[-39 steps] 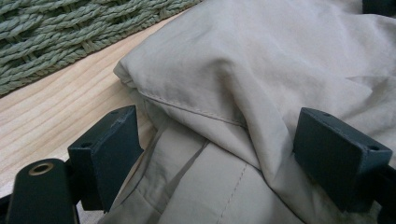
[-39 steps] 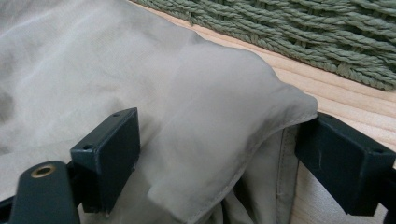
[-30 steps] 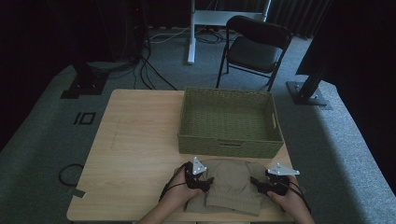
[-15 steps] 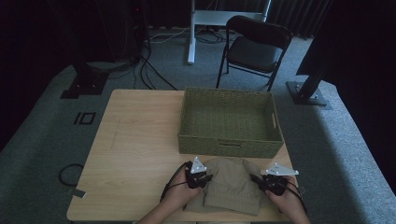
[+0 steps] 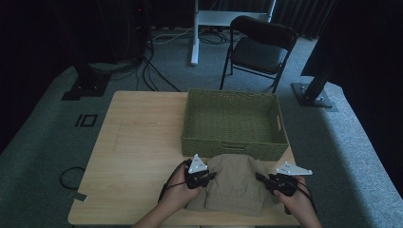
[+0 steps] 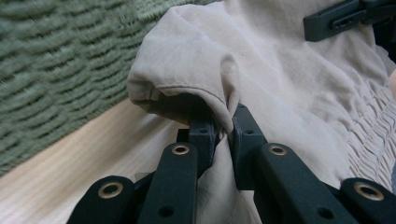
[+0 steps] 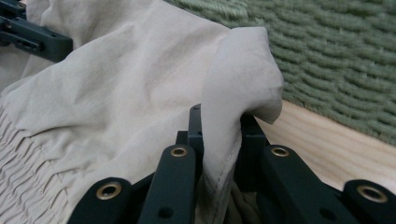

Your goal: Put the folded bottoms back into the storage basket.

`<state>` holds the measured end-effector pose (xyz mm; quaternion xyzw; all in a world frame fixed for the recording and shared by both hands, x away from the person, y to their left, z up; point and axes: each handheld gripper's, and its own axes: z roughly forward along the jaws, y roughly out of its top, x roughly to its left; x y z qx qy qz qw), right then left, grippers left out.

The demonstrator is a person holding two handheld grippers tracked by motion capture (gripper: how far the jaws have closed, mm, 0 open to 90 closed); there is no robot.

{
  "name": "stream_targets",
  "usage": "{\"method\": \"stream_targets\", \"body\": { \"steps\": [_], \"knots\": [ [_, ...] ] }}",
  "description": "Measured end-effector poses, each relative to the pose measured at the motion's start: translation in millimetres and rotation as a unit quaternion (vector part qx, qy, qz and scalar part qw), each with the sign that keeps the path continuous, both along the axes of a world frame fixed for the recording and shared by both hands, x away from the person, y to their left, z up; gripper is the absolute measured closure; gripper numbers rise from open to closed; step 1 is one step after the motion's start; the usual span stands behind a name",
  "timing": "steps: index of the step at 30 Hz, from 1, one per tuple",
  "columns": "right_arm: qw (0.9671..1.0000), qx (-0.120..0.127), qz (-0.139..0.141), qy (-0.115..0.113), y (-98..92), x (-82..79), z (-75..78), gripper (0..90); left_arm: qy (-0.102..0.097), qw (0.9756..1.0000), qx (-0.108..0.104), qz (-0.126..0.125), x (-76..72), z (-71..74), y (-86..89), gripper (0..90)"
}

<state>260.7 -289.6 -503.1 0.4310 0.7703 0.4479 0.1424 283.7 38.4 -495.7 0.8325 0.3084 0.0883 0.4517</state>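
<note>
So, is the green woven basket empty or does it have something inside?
Empty. In the high view the basket shows only its bare woven floor; the beige garment lies outside it on the table, just in front of its near wall.

The basket (image 5: 235,124) is sitting on the table (image 5: 138,142), toward its far right part. The cloth (image 5: 235,183) is lying just in front of the basket, at the near edge, with 2 grippers flanking it: the left gripper (image 5: 205,176) on its left side, the right gripper (image 5: 263,179) on its right. The chair (image 5: 259,45) is standing on the floor behind the basket.
</note>
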Motion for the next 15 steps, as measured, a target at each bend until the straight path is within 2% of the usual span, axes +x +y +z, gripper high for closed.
{"method": "stream_targets", "body": {
  "steps": [15],
  "knots": [
    [0.9992,0.022,0.009,-0.032,2.0,8.7,47.0,80.4,-0.027,0.9996,-0.008,-0.011,10.3,38.6,9.0,83.1]
  ]
}}
